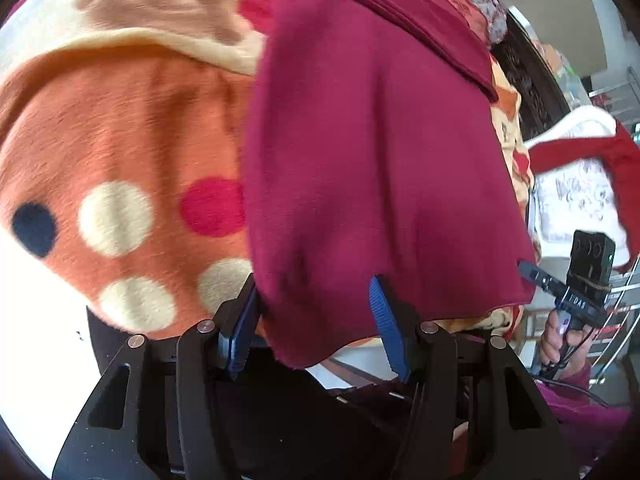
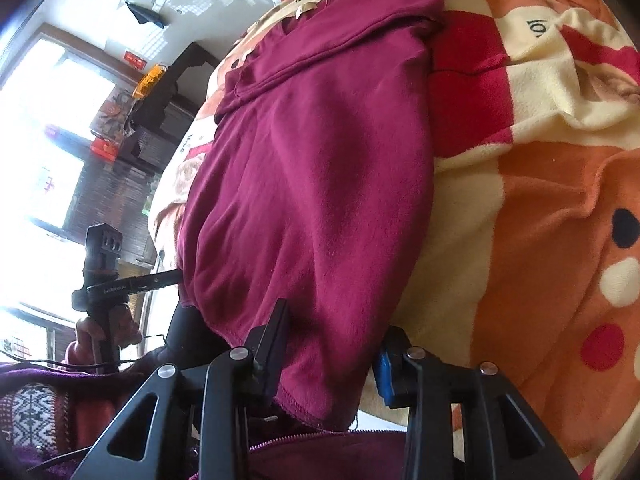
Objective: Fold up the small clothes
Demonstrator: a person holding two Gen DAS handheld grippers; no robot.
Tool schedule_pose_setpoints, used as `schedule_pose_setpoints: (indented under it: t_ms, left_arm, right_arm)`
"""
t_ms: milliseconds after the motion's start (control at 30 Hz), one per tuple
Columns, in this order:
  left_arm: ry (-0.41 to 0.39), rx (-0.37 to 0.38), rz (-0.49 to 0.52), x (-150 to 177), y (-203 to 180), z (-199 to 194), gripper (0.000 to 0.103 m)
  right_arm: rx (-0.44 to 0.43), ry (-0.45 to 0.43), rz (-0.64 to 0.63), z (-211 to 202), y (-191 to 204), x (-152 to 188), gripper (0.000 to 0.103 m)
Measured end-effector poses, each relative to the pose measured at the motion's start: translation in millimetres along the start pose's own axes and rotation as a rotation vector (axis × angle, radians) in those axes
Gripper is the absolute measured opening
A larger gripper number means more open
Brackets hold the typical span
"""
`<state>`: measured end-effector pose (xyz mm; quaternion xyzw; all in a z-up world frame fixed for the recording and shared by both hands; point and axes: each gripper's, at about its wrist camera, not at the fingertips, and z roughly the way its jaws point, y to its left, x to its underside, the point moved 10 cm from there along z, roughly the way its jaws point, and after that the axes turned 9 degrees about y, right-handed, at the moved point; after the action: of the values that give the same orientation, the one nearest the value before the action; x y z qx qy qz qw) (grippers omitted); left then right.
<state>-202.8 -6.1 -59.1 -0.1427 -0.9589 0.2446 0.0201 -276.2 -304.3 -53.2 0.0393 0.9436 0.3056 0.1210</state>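
Observation:
A maroon garment lies on a patterned blanket, its near hem hanging over the bed edge. It also shows in the right wrist view, with its top part folded over at the far end. My left gripper is open, its blue-padded fingers straddling the hem's corner. My right gripper is open around the opposite hem corner, the cloth lying between its jaws. Each gripper shows in the other's view: the right gripper at the hem's right edge, the left gripper at the hem's left edge.
The orange, cream and red polka-dot blanket covers the bed. A chair with red and white cloth stands beside the bed. A dark cabinet and bright windows lie beyond. The person's purple clothing is under the grippers.

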Motion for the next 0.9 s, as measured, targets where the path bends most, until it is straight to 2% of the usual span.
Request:
schedule_pose_setpoints:
  t_ms: [33, 100, 133, 200, 300, 367, 467, 700, 900]
  left_arm:
    - [0.002, 0.001, 0.012, 0, -2, 1, 0.030]
    - [0.016, -0.013, 0.038, 0, -3, 0, 0.011]
    - [0.011, -0.017, 0.044, -1, -2, -3, 0.011]
    - [0.009, 0.021, 0.053, -3, -5, -10, 0.009]
    - [-0.039, 0.083, 0.074, -13, -10, -33, 0.008]
    - [-0.112, 0.136, 0.074, -31, -15, -58, 0.008]
    - [-0.222, 0.176, 0.077, -67, -19, -93, 0.008]
    - [-0.352, 0.156, 0.107, -165, -30, -119, 0.008]
    - [-0.434, 0.121, 0.071, -263, -25, -118, 0.008]
  right_arm:
    - [-0.004, -0.003, -0.002, -2, -3, 1, 0.035]
    - [0.002, -0.004, -0.019, -2, -1, 1, 0.035]
    - [0.009, 0.001, -0.033, -4, -1, 3, 0.030]
    - [0.004, 0.004, -0.068, -11, 5, 3, 0.015]
    - [-0.091, -0.052, -0.076, -35, 21, -11, 0.012]
    - [-0.125, -0.095, -0.086, -49, 30, -25, 0.012]
    - [-0.146, -0.148, -0.104, -65, 35, -49, 0.012]
    - [-0.123, -0.321, -0.120, -95, 42, -150, 0.012]
    - [-0.043, -0.378, -0.119, -96, 25, -245, 0.012]
